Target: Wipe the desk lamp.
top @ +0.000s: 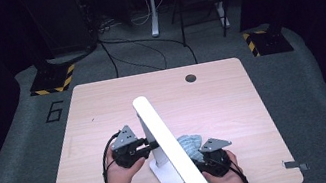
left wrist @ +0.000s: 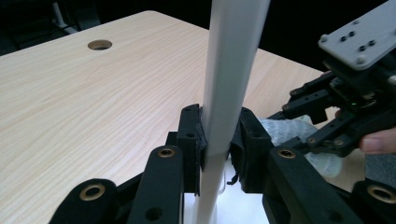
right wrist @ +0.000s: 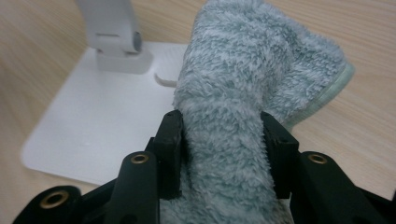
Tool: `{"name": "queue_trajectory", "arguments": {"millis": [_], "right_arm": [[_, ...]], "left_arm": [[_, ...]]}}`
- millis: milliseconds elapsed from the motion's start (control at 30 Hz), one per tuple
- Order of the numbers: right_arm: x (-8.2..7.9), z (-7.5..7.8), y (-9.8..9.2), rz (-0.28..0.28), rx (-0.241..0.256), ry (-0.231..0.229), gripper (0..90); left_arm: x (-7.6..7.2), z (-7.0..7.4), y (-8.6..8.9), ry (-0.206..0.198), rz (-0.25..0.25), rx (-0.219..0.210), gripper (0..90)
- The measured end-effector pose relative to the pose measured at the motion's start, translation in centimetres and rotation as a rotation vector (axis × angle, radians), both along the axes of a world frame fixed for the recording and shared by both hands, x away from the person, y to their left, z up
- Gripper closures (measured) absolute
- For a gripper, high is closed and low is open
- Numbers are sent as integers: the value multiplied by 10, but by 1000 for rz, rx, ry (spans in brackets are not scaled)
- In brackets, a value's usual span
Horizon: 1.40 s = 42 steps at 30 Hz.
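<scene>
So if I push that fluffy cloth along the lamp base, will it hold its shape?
Probably not. The cloth bulges around the right gripper, so it is likely soft and floppy. Its fleecy pile should drag rather than slide on the smooth lamp base. It looks light, unlikely to tip the lamp, whose stem the left gripper clamps.

One white desk lamp stands on the tabletop, toward six o'clock. One fluffy pale-blue cloth lies at its base, at about five o'clock. Two claws are at work: the left claw at seven o'clock, the right claw at five o'clock. One round hole is cut in the tabletop near twelve o'clock.
</scene>
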State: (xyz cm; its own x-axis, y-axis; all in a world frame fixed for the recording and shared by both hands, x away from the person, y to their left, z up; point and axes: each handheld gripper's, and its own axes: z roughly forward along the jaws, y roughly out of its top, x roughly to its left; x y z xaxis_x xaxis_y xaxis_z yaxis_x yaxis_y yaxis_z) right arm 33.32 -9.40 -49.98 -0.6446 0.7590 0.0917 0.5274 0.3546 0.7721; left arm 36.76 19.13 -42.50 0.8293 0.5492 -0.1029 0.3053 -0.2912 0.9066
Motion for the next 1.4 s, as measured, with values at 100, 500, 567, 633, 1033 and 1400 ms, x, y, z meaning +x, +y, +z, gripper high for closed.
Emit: {"name": "queue_trajectory", "arguments": {"millis": [100, 500, 567, 633, 1033, 1400], "right_arm": [[-7, 3, 6, 39, -18, -10, 585], [4, -6, 4, 20, -55, -6, 598], [11, -6, 2, 13, -53, -8, 597], [18, -6, 1, 6, -50, -8, 595], [44, -8, 8, -28, -29, -26, 591], [50, -8, 16, -31, -21, -29, 584]], "left_arm": [[0, 0, 0, 4, -1, -2, 742], [-3, 2, -2, 9, -49, 4, 683], [-5, 2, -4, 18, -60, 2, 671], [-5, 2, -4, 28, -83, 6, 661], [-5, 1, -5, 38, -192, -7, 555], [-7, 0, -9, 19, -291, -5, 517]]}}
